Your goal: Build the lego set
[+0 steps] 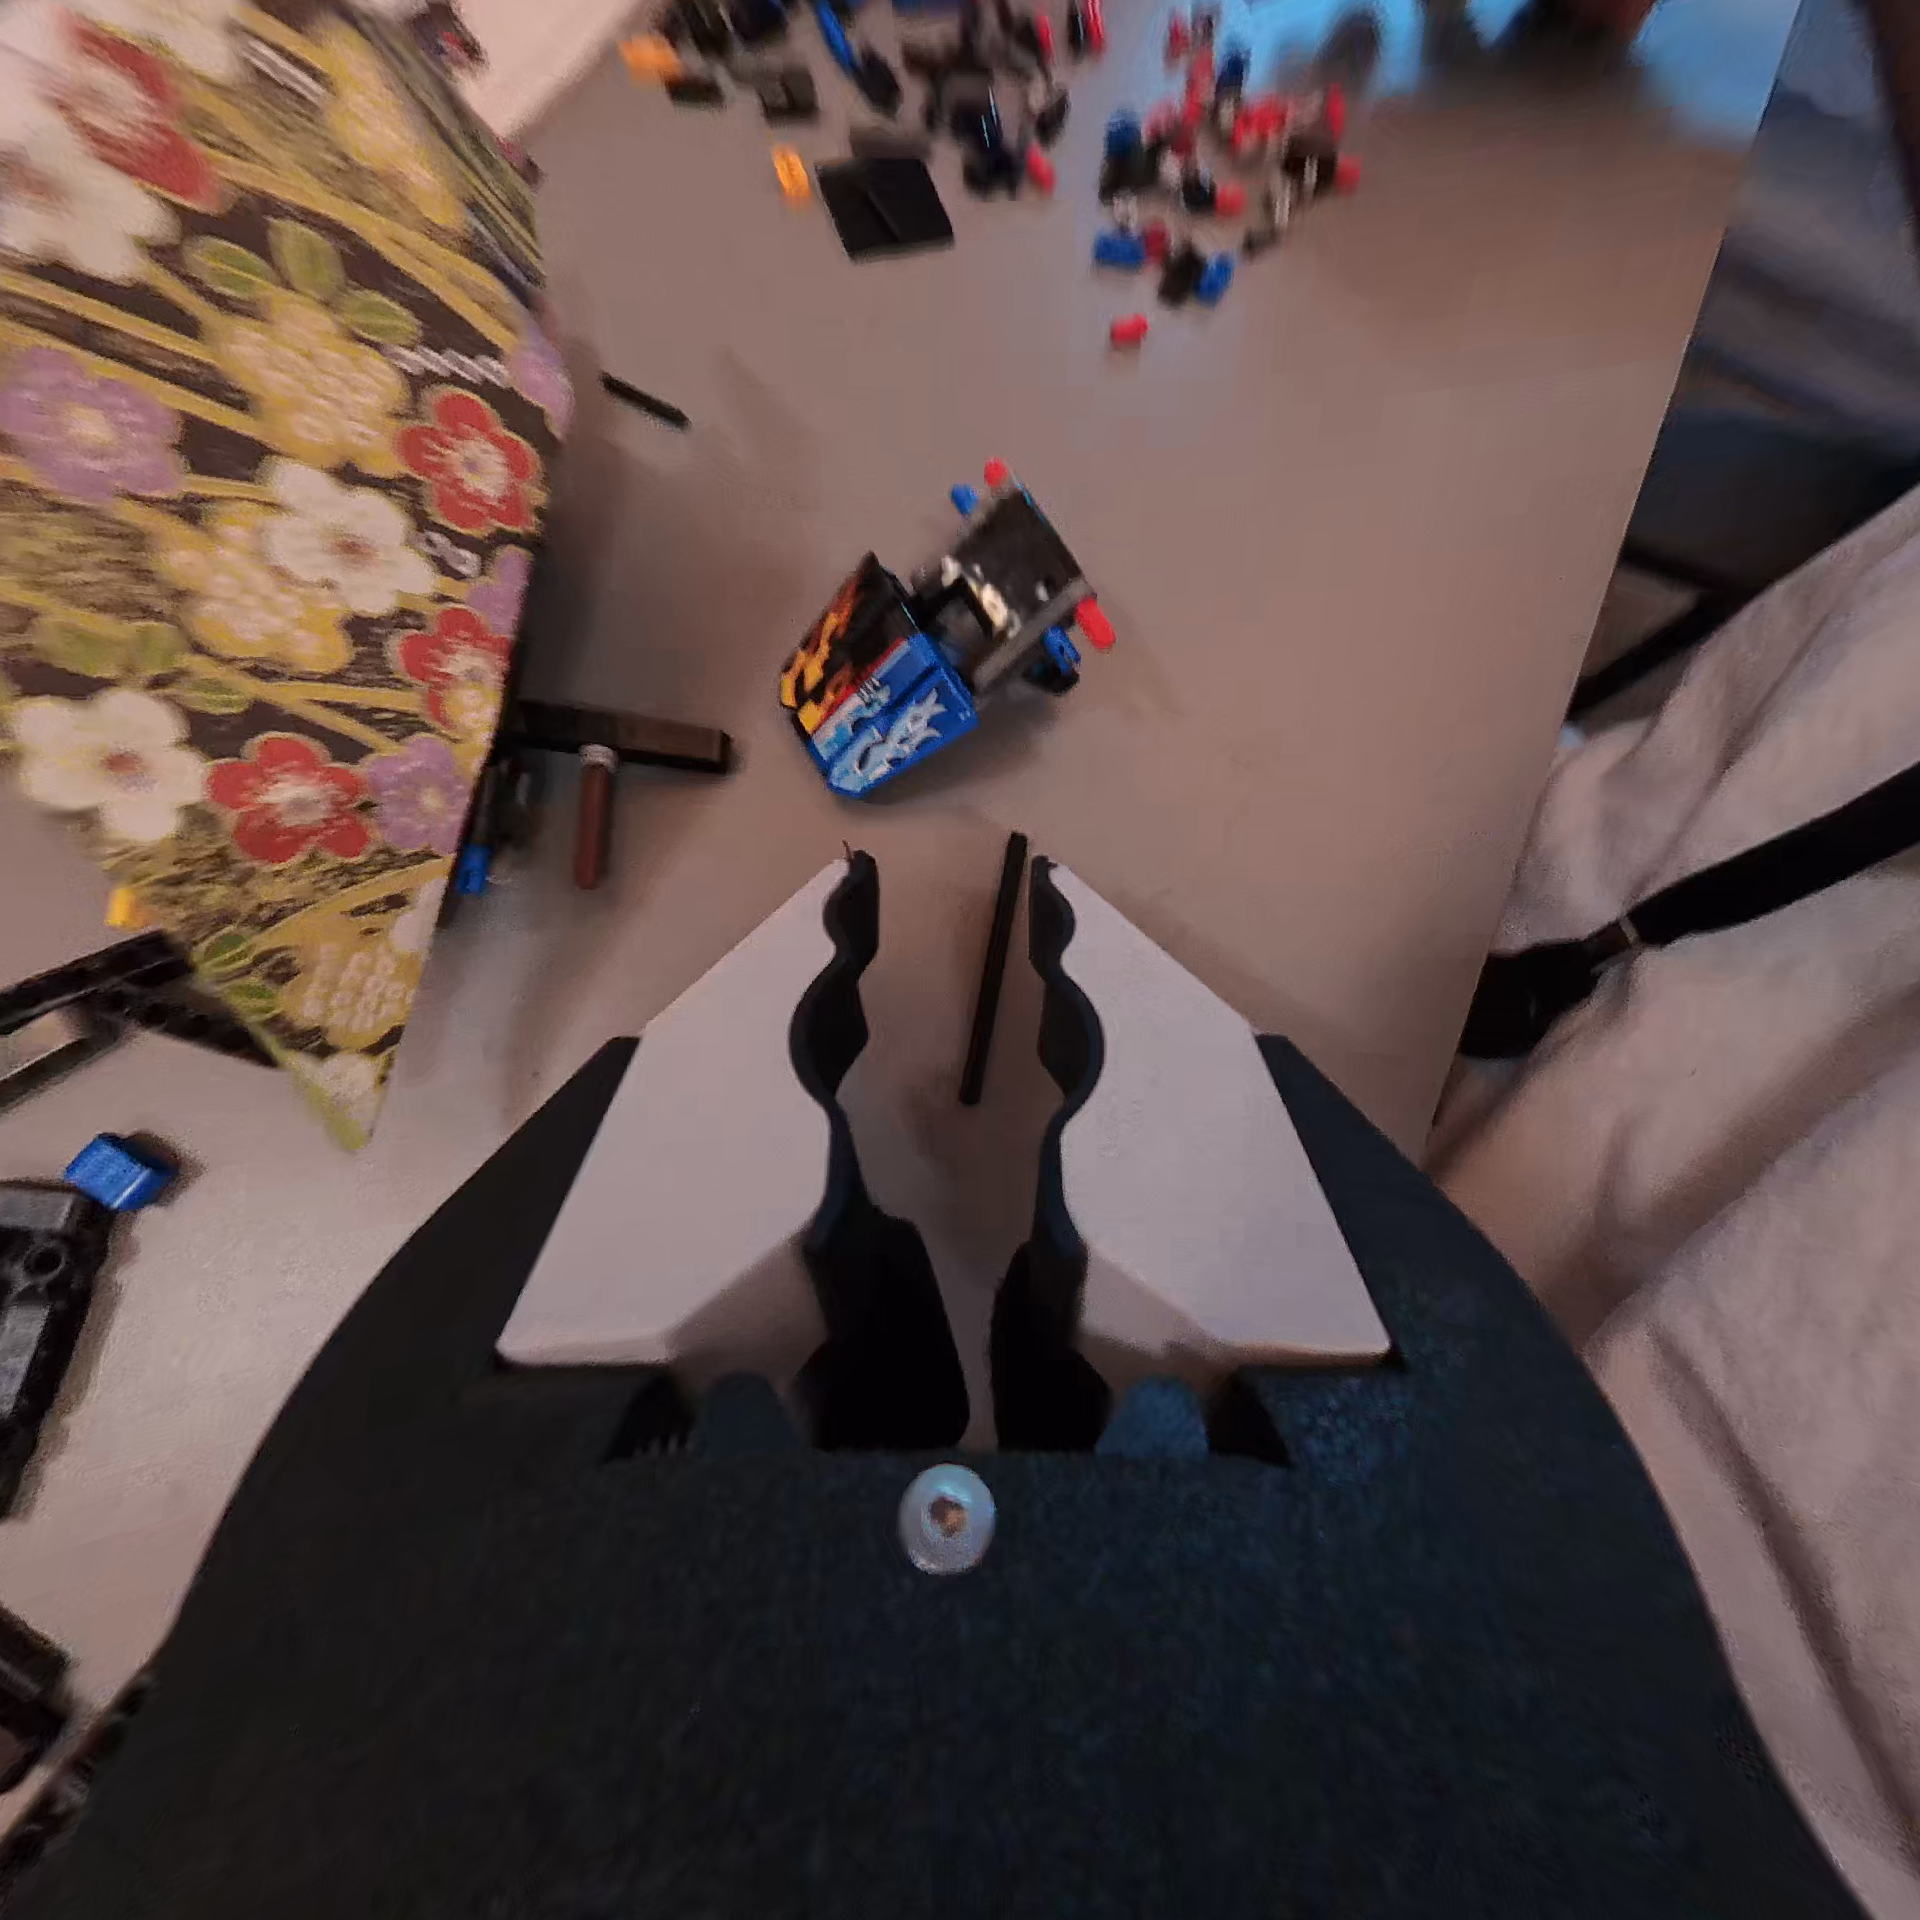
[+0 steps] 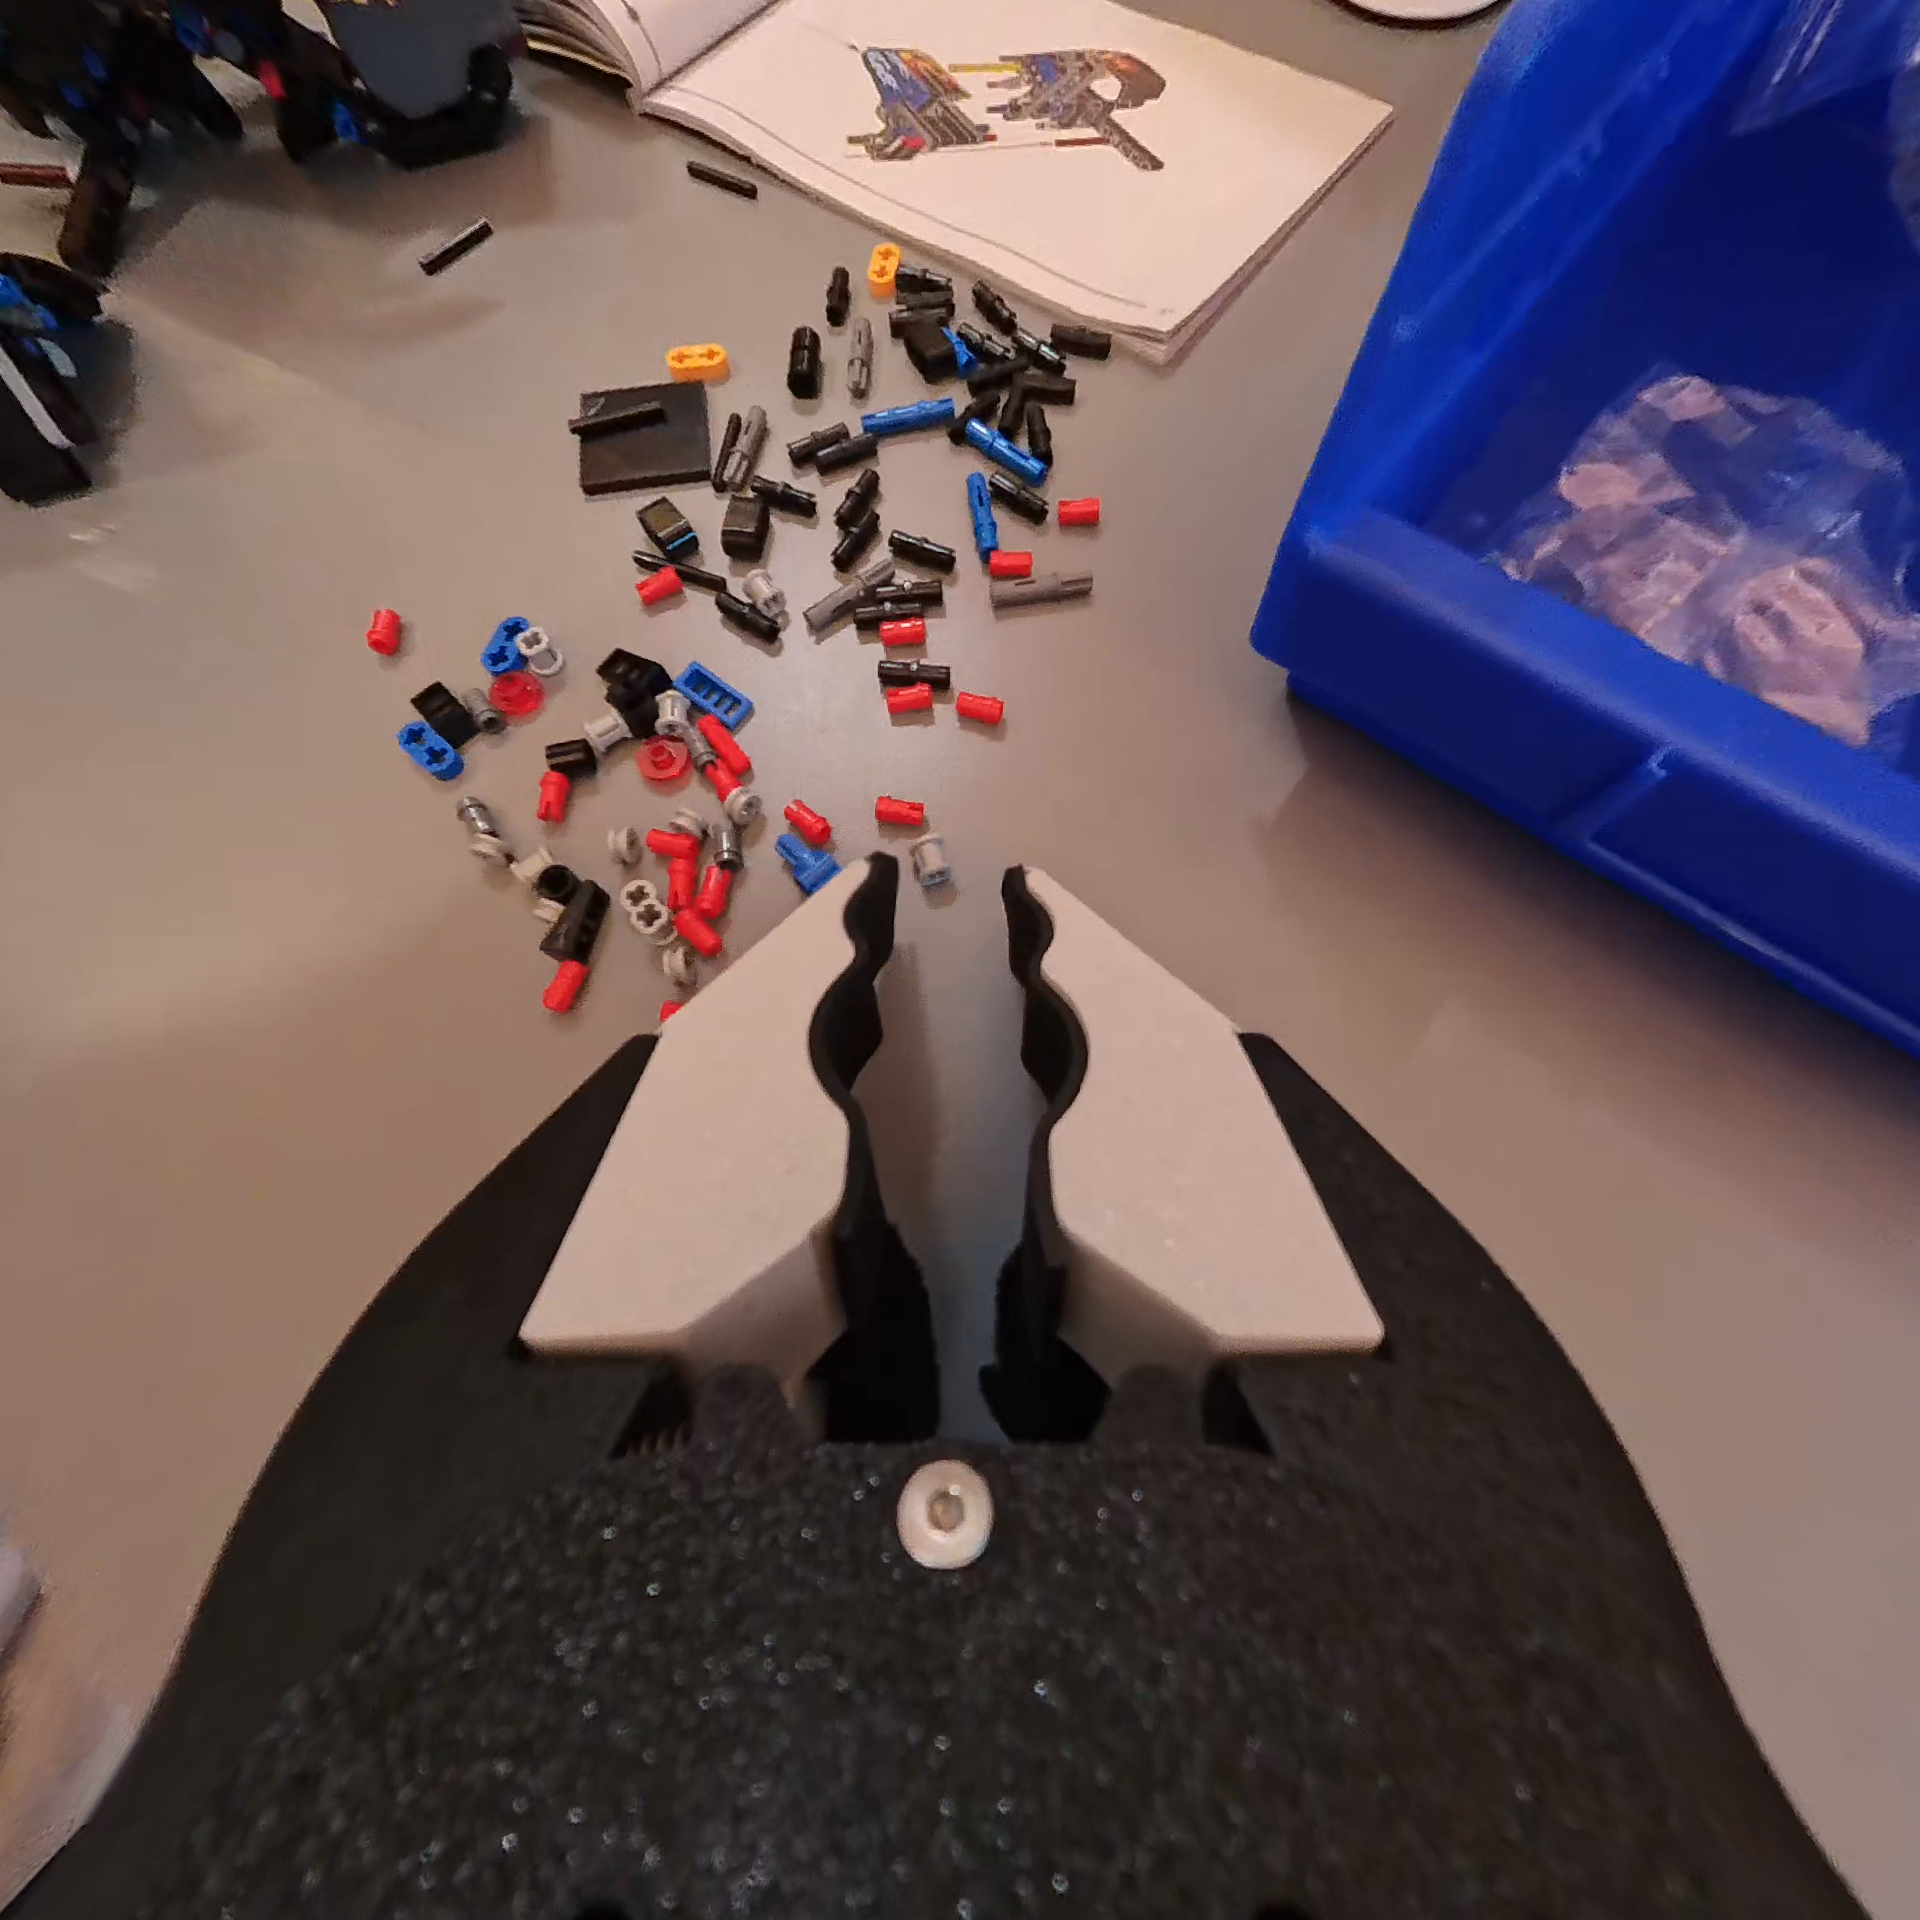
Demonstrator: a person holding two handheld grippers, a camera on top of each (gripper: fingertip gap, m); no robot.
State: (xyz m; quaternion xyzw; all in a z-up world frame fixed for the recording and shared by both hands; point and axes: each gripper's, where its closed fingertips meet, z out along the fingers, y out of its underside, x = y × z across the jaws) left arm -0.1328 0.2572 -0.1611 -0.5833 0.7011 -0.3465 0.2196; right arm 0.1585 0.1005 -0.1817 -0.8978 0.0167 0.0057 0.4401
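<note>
Just between left hand-held gripper (image 1: 951, 862) fingers: black axle (image 1: 992, 971)

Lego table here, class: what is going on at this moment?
A person is building a Lego set with a claw in each hand. The left claw is open above a thin black axle lying on the table, with a partly built blue and black model just ahead. The right claw is open and empty, at the near edge of scattered small pieces, beside a blue bin.

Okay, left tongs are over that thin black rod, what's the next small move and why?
Probably lower and close the left tongs on the black rod: they are open, and the rod lies loose on the table between the fingers, beside the right one, just short of the blue-and-black assembly.
</note>
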